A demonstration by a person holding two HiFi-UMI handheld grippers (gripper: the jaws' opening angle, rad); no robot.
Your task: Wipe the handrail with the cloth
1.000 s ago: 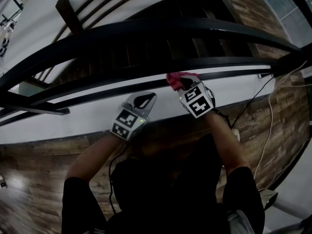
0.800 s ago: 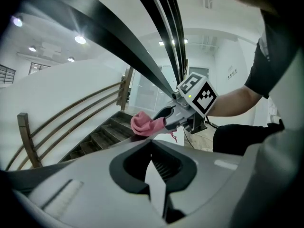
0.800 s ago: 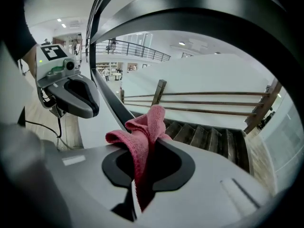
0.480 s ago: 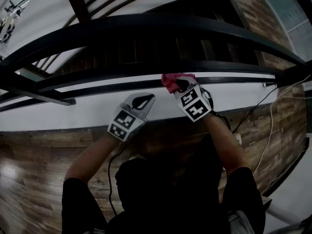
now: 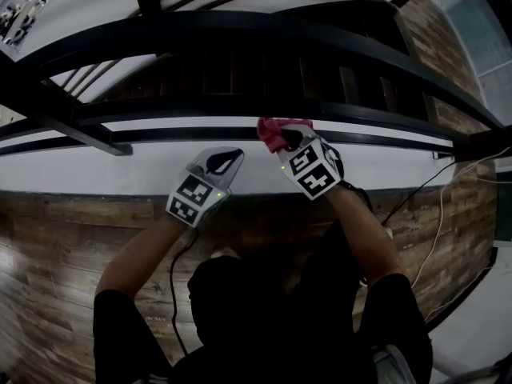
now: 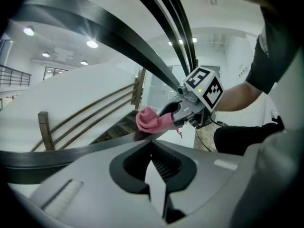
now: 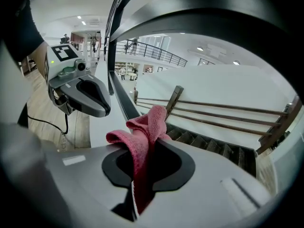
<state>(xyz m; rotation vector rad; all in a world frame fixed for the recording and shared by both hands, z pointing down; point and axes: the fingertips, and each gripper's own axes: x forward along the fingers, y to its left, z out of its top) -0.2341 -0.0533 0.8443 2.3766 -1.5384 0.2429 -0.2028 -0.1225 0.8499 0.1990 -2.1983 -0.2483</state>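
While I've got my right gripper (image 5: 282, 139) clamped on the pink cloth (image 5: 274, 128), cloth's pressed against the dark handrail (image 5: 176, 107) just above centre frame, left gripper (image 5: 229, 155) near it, lower left, jaws closed together.

Your pale grey right gripper (image 5: 285, 139), black inside the jaws, carries a cube of black-and-white square markers; your left gripper (image 5: 234, 155) matches it. The rose-pink fabric cloth (image 7: 142, 141) stands out against the glossy black curved handrail (image 5: 240, 29). Below you are a white ledge (image 5: 96, 174) and a brown wood-grain plank floor (image 5: 56, 246). Your short sleeves (image 5: 120, 322) are black.
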